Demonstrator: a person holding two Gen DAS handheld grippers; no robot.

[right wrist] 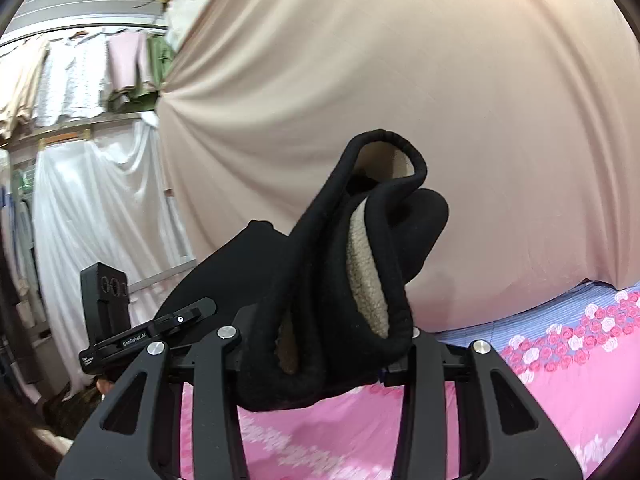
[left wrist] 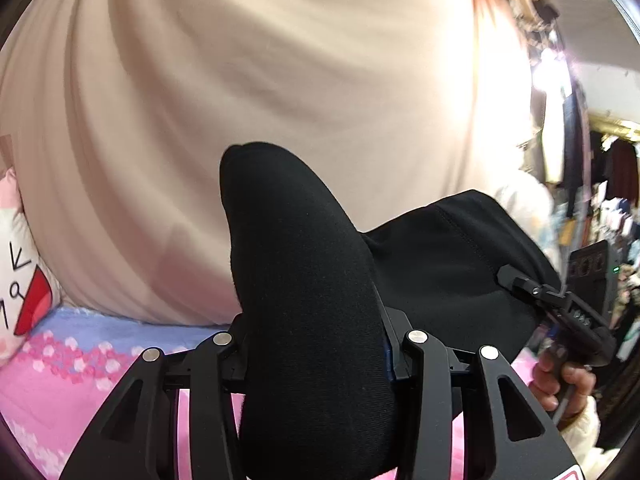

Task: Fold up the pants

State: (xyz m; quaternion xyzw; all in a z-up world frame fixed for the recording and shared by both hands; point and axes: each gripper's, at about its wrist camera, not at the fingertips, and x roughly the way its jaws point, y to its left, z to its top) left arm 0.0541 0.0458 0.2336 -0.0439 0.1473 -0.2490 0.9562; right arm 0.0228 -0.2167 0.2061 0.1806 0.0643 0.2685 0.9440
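In the left wrist view the left gripper [left wrist: 316,360] is clamped on the black pants [left wrist: 304,280]: a thick fold of the cloth stands up between its two fingers and hides the tips, so the cloth fills the middle of the picture. The pants are lifted off the bed sheet [left wrist: 80,360], a pink and blue one with small flowers, which shows below at the lower left edge. From the fold the cloth runs to the right, where the right gripper [left wrist: 516,280] bites its far end – the person's hand [left wrist: 560,380] is seen under that tool, near the right edge. Behind everything hangs a beige curtain [left wrist: 280,80], and a white pillow with a drawn face [left wrist: 16,272] lies at the left edge of the bed. In the right wrist view the right gripper [right wrist: 324,344] is closed on the waist part of the pants [right wrist: 320,280]; the rolled black hem makes a loop above the fingers and the cream fleece lining [right wrist: 364,280] shows inside it. The cloth hangs in the air over the sheet [right wrist: 560,360], not touching it as far as I can see. To the left the pants stretch toward the left gripper [right wrist: 188,316], which pinches the other end – its fingers lie together on the cloth. Light clothes on a rail [right wrist: 80,68] hang at the upper left, beside the beige curtain [right wrist: 440,80].
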